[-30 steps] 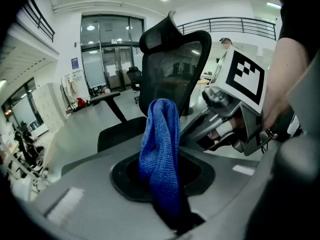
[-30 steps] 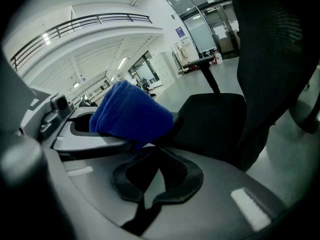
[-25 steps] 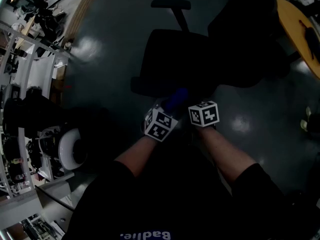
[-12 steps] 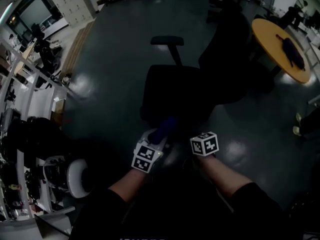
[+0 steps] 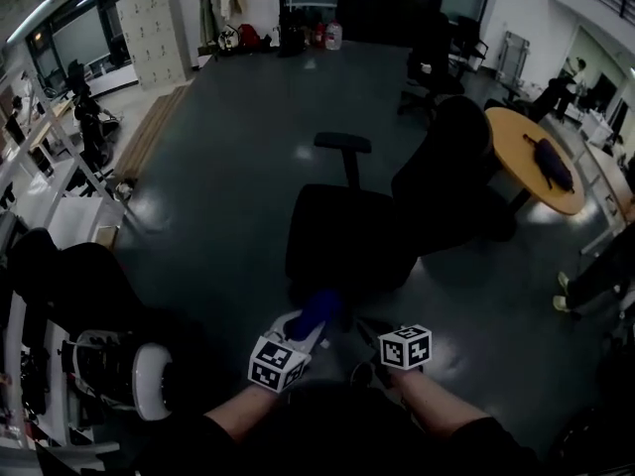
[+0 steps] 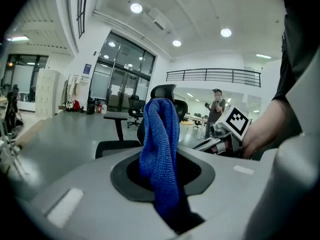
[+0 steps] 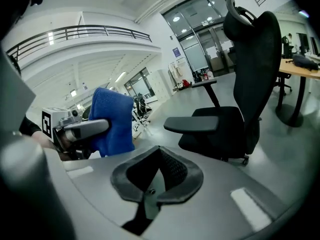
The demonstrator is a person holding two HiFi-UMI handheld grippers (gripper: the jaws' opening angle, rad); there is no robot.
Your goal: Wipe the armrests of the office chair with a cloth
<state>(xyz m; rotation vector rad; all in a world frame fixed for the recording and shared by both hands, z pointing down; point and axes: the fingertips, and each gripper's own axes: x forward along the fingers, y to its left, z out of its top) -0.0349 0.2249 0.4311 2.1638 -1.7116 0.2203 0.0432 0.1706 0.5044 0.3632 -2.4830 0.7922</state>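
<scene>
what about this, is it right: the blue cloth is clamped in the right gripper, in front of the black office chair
No: the left gripper view shows the blue cloth clamped in the left gripper; the right gripper is shut on nothing. It is in front of the black office chair.

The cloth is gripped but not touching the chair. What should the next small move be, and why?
Probably carry the left gripper forward to the near armrest. It is shut on the blue cloth, which hangs free, short of the office chair. The right gripper is shut with nothing in it, so it has nothing to wipe with.
</scene>
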